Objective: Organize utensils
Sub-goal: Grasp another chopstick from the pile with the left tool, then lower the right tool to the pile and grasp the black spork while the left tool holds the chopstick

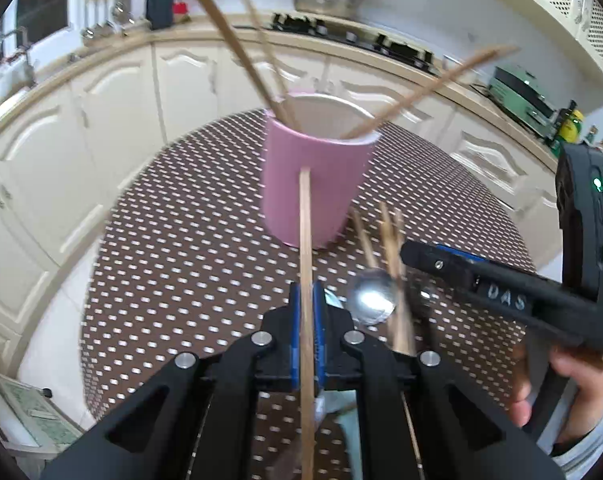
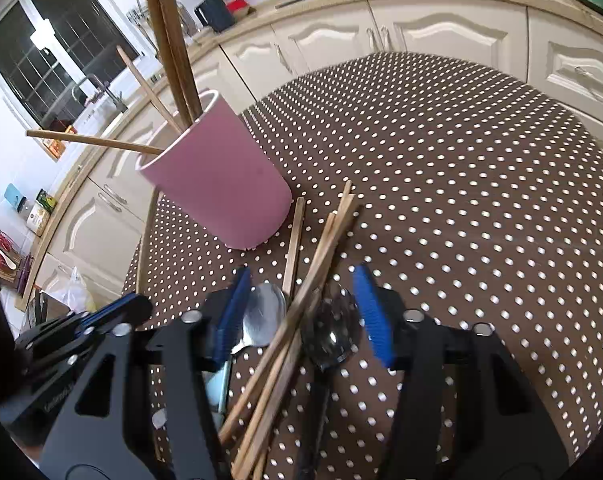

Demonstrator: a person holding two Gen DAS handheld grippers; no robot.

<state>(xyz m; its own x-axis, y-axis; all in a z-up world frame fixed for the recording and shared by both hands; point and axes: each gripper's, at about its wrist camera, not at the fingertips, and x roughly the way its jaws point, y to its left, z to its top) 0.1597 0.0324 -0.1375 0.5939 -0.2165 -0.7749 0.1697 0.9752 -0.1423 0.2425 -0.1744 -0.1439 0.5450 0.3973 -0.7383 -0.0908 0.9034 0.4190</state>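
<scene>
A pink cup (image 2: 217,184) stands upright on the dotted tablecloth, several wooden chopsticks (image 2: 169,40) leaning out of it. At its five o'clock lies a loose bundle of chopsticks (image 2: 301,308) crossing between a shiny spoon (image 2: 261,316) and a darker spoon (image 2: 329,332). One single chopstick (image 1: 306,280) is clamped, pointing at the cup.

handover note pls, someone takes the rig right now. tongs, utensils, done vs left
Left tongs: shut on one chopstick, pointed toward the pink cup.
Right tongs: open, over the pile of loose chopsticks and two spoons on the dotted table; nothing gripped.
Done: several chopsticks already stand in the cup.
Left: drop the held chopstick in, then the loose chopsticks and spoons, likely into the same cup.
</scene>
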